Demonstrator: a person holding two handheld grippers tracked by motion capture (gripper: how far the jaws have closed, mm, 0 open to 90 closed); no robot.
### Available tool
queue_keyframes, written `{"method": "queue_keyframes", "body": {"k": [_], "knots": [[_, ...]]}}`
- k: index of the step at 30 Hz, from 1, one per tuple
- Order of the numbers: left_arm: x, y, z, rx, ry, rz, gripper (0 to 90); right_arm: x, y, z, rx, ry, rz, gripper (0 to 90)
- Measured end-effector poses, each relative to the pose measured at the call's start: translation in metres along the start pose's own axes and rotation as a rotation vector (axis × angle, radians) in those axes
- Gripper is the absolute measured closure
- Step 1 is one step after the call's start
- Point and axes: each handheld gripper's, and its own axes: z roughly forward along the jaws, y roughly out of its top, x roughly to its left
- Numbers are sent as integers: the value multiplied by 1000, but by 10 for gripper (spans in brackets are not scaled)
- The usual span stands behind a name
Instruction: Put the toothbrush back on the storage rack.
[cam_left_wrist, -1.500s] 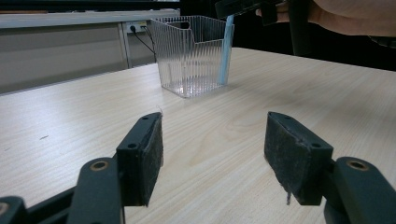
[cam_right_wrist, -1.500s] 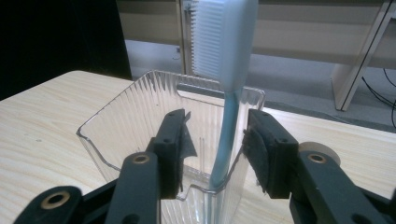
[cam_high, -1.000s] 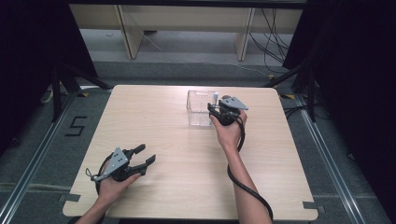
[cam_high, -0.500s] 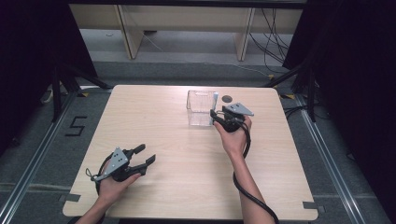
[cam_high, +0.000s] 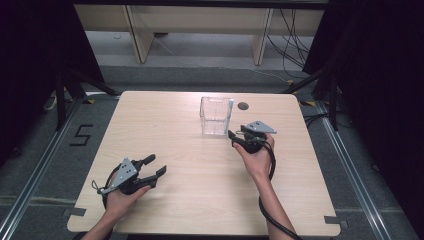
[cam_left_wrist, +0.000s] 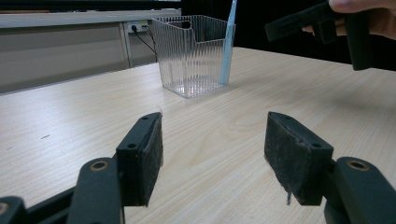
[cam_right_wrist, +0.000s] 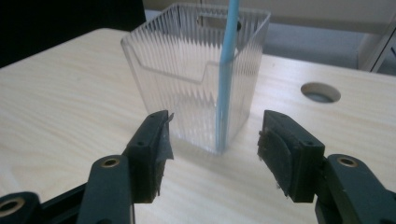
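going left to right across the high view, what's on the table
left gripper → clear ribbed container → blue stick leaning at the container's right corner → round hole in the table → grey plate on the right gripper

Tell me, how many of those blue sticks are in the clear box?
1. The blue stick stands upright in the near right corner of the clear ribbed box, leaning on its wall, just beyond the open right gripper.

Showing as clear ribbed plastic, glossy: box (cam_right_wrist: 196, 74). Looking smooth, pale blue plastic: straw (cam_right_wrist: 225, 79). Appearing as light wood-grain laminate, matt: table (cam_high: 175, 130). Wearing rough, frayed black pads (cam_right_wrist: 161, 144), matt black plastic: right gripper (cam_right_wrist: 215, 149).
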Motion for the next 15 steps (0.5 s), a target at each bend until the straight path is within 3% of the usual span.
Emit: {"method": "queue_keyframes", "body": {"k": [1, 2, 5, 8, 9, 10, 11, 12, 15], "knots": [[0, 0, 0, 0, 0, 0, 370, 1, -3, -2, 8, 1, 14, 430], [0, 0, 0, 0, 0, 0, 370, -1, -6, -3, 7, -5, -10, 430], [0, 0, 0, 0, 2, -2, 371, 0, -16, -9, 30, -2, 9, 428], [0, 0, 0, 0, 3, -2, 371, 0, -27, -13, 42, 7, -10, 428], [0, 0, 0, 0, 3, -2, 371, 3, -32, -16, 56, 17, 21, 428], [0, 0, 0, -1, 3, -2, 370, 3, -36, -17, 45, 17, 10, 428], [0, 0, 0, 0, 3, -4, 371, 0, -38, -19, 48, 8, -31, 428], [0, 0, 0, -1, 4, -4, 371, 3, -41, -20, 49, 18, 11, 427], [0, 0, 0, 0, 5, -3, 371, 4, -50, -26, 57, 8, 23, 427]]}}
